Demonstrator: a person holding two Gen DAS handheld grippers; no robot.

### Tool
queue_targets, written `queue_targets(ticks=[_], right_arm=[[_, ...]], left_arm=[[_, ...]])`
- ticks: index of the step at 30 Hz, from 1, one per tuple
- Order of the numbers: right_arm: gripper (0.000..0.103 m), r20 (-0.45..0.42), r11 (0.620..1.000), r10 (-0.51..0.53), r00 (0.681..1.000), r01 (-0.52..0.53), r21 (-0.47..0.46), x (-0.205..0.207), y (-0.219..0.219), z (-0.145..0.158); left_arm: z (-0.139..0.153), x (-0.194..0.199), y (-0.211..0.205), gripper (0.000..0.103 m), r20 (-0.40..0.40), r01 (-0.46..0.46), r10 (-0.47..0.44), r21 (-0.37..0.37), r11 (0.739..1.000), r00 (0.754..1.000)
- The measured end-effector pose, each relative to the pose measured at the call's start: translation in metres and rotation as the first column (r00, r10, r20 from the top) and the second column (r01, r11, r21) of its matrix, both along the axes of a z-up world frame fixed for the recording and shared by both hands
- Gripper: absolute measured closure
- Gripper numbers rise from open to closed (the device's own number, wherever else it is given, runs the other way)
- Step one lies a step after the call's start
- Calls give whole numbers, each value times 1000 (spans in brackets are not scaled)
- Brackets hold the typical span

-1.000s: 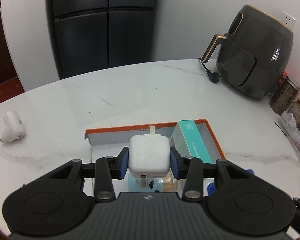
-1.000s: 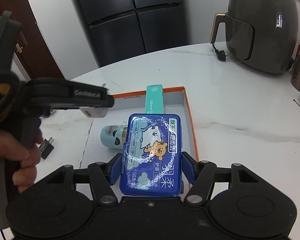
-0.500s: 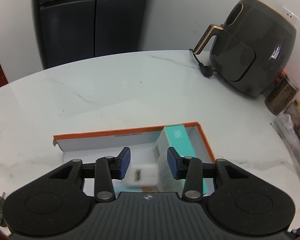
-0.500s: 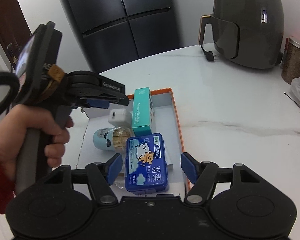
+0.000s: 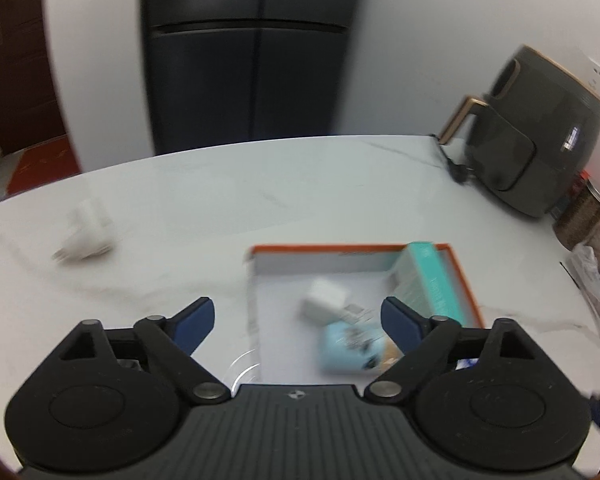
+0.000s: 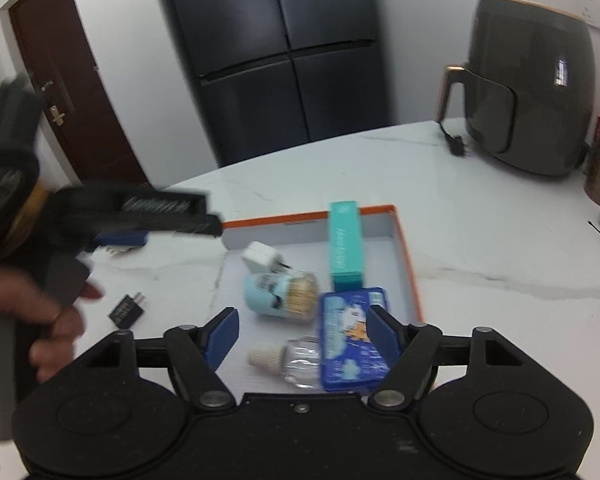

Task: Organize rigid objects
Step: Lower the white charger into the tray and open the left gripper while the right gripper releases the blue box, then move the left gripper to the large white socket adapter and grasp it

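An orange-rimmed box lid lies on the marble table. In it are a white charger cube, a teal carton, a light blue toothpick jar, a blue tin and a clear bottle. My left gripper is open and empty, above the lid's left edge. My right gripper is open and empty above the lid's near end. A white plug and a black adapter lie outside the lid.
A dark air fryer with its cord stands at the back right. Jars and a plastic bag sit at the right edge. A black fridge stands behind the table.
My left gripper let go of the white charger cube, which now lies in the lid, and pulled back left. My right gripper released the blue tin into the lid and drew back.
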State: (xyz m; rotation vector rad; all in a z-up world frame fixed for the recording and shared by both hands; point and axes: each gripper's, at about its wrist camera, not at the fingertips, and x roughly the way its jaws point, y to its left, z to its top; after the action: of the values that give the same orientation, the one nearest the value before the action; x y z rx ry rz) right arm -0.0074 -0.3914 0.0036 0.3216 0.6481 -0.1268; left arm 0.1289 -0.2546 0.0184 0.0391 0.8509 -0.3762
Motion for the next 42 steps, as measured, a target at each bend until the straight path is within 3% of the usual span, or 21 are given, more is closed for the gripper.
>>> queue_targets(ticks=[12, 24, 31, 37, 42], right_arm=[[15, 10, 988, 150, 989, -150, -25, 26, 80, 13], [15, -6, 969, 243, 970, -243, -42, 51, 134, 14], [15, -24, 962, 272, 962, -272, -36, 64, 152, 8], [15, -49, 964, 265, 963, -266, -16, 74, 158, -6], [15, -75, 976, 219, 973, -218, 13, 82, 157, -22]], left_arm=[[0, -28, 112, 9, -30, -227, 228, 28, 974, 973], [2, -29, 167, 8, -27, -314, 314, 12, 949, 949], [-7, 4, 182, 0, 10, -270, 269, 38, 962, 963], [-18, 65, 180, 0, 73, -162, 156, 80, 984, 985], [-46, 118, 165, 0, 78, -71, 65, 79, 994, 995]])
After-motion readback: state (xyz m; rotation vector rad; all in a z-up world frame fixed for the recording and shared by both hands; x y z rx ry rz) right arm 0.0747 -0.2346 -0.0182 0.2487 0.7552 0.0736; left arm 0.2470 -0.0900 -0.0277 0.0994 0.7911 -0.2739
